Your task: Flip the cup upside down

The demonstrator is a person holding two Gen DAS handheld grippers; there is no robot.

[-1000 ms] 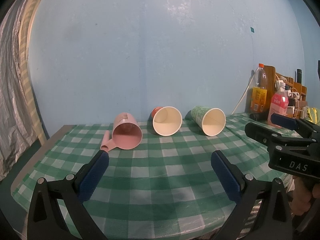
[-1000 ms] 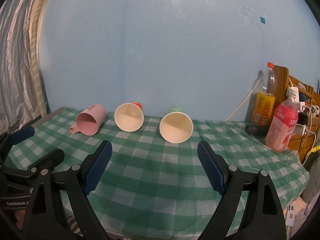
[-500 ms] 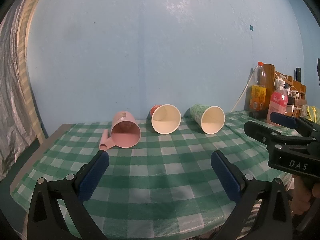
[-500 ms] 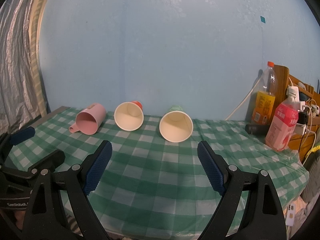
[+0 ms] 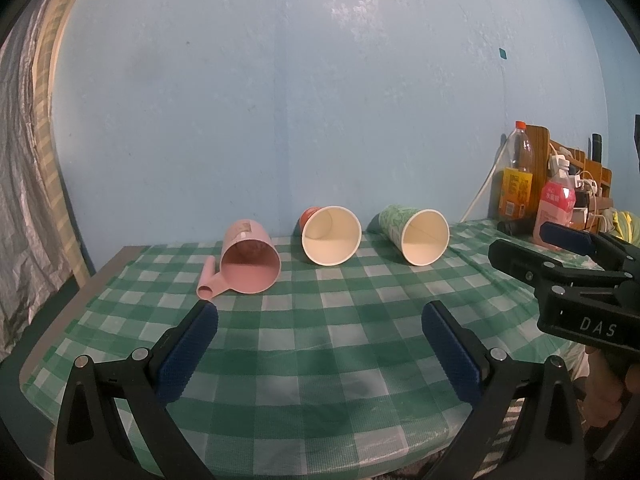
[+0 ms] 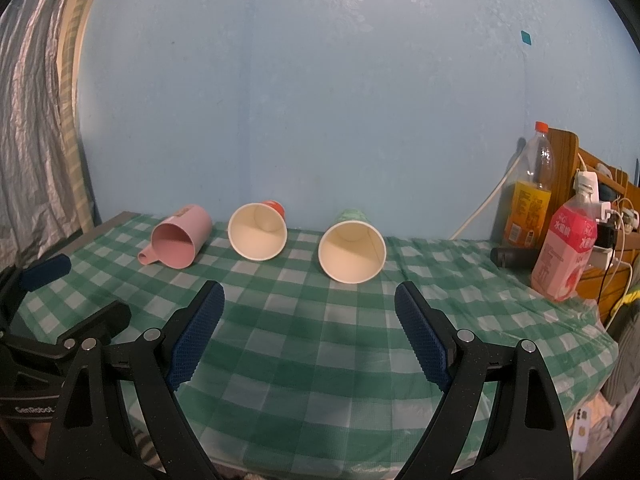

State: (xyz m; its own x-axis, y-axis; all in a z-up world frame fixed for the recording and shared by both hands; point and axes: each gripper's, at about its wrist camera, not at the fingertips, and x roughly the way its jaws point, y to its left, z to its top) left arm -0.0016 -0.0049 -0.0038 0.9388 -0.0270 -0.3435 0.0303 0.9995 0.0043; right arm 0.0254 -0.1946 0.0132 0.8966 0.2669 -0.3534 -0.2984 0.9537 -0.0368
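Three cups lie on their sides near the wall, mouths toward me: a pink handled mug point(image 5: 249, 258) point(image 6: 180, 238) on the left, a red paper cup point(image 5: 330, 234) point(image 6: 258, 232) in the middle, a green paper cup point(image 5: 418, 234) point(image 6: 352, 250) on the right. My left gripper point(image 5: 319, 320) is open and empty over the near part of the table, well short of the cups. My right gripper point(image 6: 309, 300) is open and empty too, in front of the green cup. Each gripper shows at the edge of the other's view.
The table has a green-and-white checked cloth point(image 5: 320, 344). At the right end stand an orange drink bottle point(image 6: 530, 200), a pink drink bottle point(image 6: 566, 252), a dark cylinder point(image 6: 514, 257) lying flat, and a wooden rack with cables point(image 6: 600, 184). A curtain point(image 6: 36, 140) hangs at left.
The left wrist view has shifted slightly, so the cups sit a little lower and farther in it. The right gripper has barely moved. Both stay open.
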